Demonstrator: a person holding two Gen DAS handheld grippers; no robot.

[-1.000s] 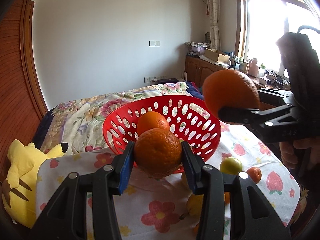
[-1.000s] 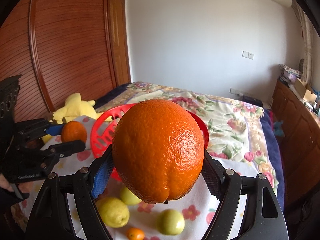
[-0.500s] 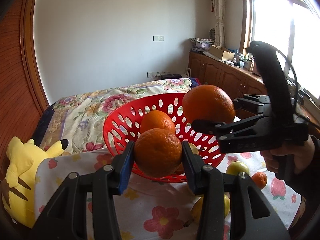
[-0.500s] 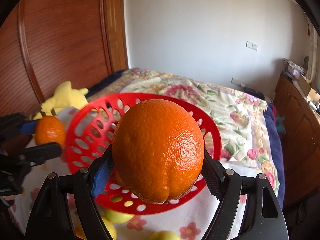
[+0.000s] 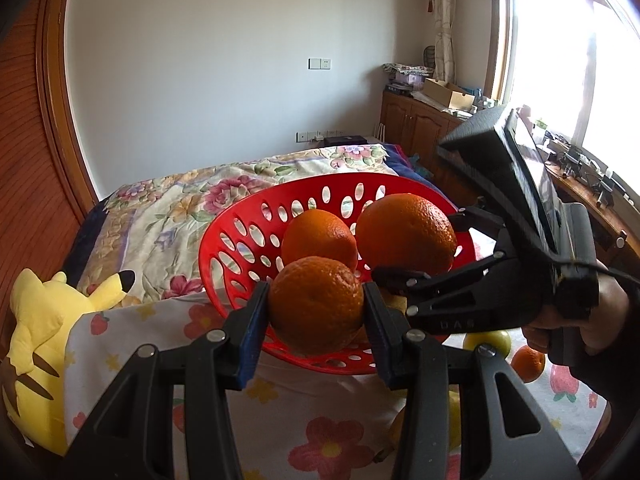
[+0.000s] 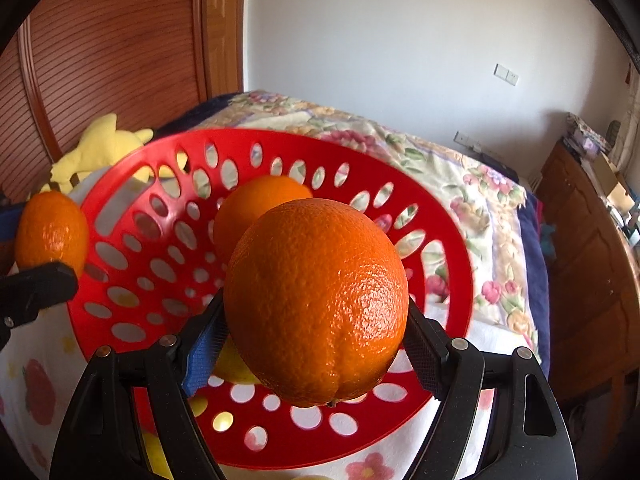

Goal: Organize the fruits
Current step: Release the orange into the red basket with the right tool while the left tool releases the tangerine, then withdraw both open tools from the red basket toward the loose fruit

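A red perforated basket [image 5: 240, 240] [image 6: 440, 216] stands on a flowered cloth and holds one orange [image 5: 318, 236] [image 6: 250, 208]. My left gripper [image 5: 316, 306] is shut on a small orange [image 5: 316, 304], held at the basket's near rim; that orange also shows in the right wrist view [image 6: 52, 232]. My right gripper [image 6: 316, 340] is shut on a large orange [image 6: 316, 300], held above the basket's inside; the large orange also shows in the left wrist view [image 5: 406, 234].
A yellow-green fruit [image 5: 490, 340] and a small orange [image 5: 528, 364] lie on the cloth right of the basket. A yellow plush toy [image 5: 36, 332] lies at the left. A bed with a floral quilt [image 5: 168, 204] is behind; wooden cabinets [image 5: 416, 128] stand at the right.
My right gripper has carried the large orange leftward and down, over the basket's inside. My left gripper has moved closer to the basket's rim with its orange.
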